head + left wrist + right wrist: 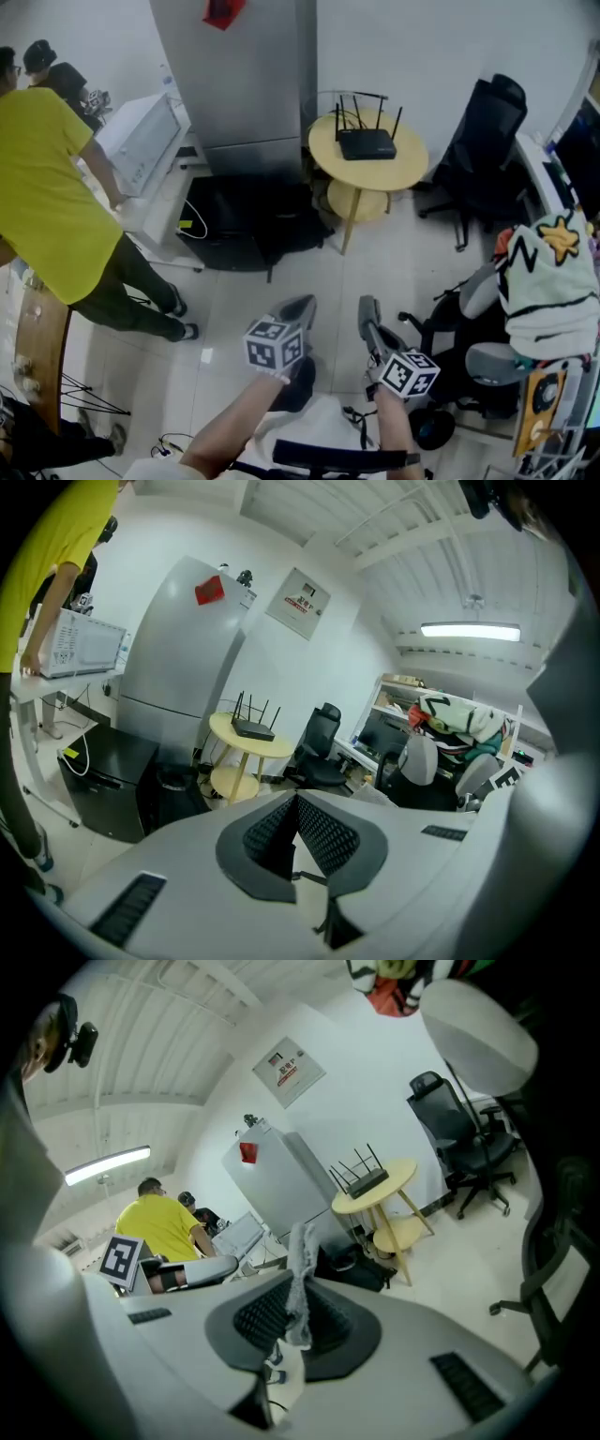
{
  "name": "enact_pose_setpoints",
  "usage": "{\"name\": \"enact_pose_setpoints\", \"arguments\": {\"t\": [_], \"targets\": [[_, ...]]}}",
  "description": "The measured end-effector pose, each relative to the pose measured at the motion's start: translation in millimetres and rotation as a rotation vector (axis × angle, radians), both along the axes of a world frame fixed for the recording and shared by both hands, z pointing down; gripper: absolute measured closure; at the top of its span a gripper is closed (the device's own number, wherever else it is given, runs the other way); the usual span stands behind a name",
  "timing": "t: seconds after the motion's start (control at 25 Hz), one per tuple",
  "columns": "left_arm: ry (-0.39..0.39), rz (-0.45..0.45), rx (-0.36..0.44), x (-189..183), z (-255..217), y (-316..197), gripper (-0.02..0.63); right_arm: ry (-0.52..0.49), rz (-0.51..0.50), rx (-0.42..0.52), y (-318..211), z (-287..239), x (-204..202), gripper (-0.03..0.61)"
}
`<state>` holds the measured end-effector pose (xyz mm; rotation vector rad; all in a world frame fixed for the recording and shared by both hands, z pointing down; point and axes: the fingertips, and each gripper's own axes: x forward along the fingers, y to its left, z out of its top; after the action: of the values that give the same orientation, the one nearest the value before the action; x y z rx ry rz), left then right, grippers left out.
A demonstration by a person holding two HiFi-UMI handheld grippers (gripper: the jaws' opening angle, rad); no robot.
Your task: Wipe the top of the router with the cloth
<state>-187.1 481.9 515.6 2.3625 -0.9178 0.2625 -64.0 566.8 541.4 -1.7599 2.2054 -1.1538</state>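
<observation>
The black router point(366, 143) with upright antennas lies on a small round yellow table point(405, 171) at the far side of the room. Both grippers are held low and near me, well short of that table. My left gripper point(298, 309) is shut, and in the left gripper view its pads point(319, 832) meet at the tip with nothing between them; the router point(253, 729) shows far ahead. My right gripper point(368, 317) is shut on a grey cloth point(300, 1279), a narrow strip that sticks up past the jaws. The router point(367, 1183) lies far beyond it.
A tall grey cabinet point(244, 75) stands left of the table, with a black box point(234, 220) on the floor before it. A black office chair point(478, 150) stands right of the table. A person in a yellow shirt point(47, 187) stands at the left. A chair draped with clothing point(544, 281) is at my right.
</observation>
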Motion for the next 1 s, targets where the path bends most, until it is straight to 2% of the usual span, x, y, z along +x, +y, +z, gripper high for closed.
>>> {"name": "enact_pose_setpoints", "arguments": {"t": [0.16,0.4,0.72,1.0], "targets": [[0.001,0.022,0.001,9,-5,-52,0.617,0.009,-0.004,-0.001,-61,-7,3,0.538],[0.014,0.006,-0.008,-1,-5,-124,0.617,0.017,-0.006,0.009,-139,-15,-1,0.538],[0.016,0.031,-0.015,-4,-3,-191,0.617,0.028,0.022,-0.011,-200,-13,2,0.540],[0.007,0.030,-0.038,15,7,-228,0.617,0.023,0.026,-0.022,-237,-6,19,0.540]]}}
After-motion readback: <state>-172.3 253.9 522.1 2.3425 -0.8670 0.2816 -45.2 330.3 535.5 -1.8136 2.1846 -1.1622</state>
